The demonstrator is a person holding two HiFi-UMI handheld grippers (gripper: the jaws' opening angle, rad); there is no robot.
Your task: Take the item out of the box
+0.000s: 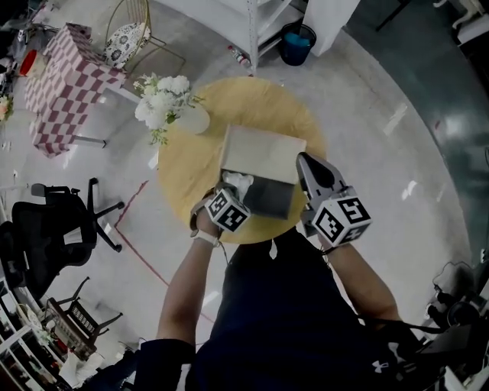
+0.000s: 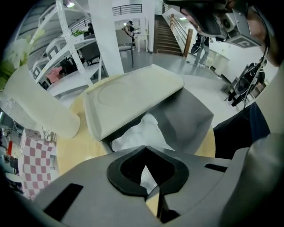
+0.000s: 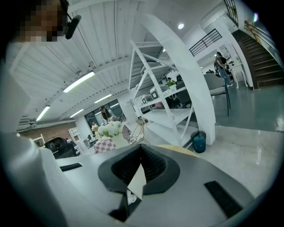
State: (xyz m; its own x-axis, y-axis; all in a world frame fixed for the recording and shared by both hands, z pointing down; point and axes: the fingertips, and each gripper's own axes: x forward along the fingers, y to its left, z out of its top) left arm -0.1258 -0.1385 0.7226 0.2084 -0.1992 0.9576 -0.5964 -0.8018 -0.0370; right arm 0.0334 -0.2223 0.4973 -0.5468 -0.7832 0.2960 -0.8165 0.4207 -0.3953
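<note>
Far left, a table under a red-and-white checked cloth [image 1: 65, 84] stood on the pale, glossy floor [image 1: 367, 99], and nearer on that side sat a black office chair [image 1: 53, 229]. Red tape [image 1: 134, 229] ran along the floor toward the round yellow table [image 1: 183, 179] in the middle. At that table's far-left edge stood a cream vase [image 1: 195, 121] of white flowers [image 1: 162, 98]. Beyond the table rose a white shelving frame [image 1: 260, 23], with a blue bin [image 1: 296, 44] just to its right.

Now the box [image 1: 271, 197]: grey, centred on the table. Its cream lid [image 1: 263, 153] was tipped back on the far side, leaving the near side open. Crumpled white paper [image 1: 237, 182] filled the near-left corner inside. The item itself stayed in the box, under that paper, and I could not make it out.

The left gripper [image 2: 144, 148] was at the box's near-left corner, aimed into the opening. Its fingers were pressed together at the tips, with paper and table showing through the gap behind them. Whether they nipped any paper, I could not tell.

On the right, the right gripper [image 3: 142, 150] sat at the box's right side, level with the lid's edge. It pointed out toward the shelving, fingers clenched together on nothing.
</note>
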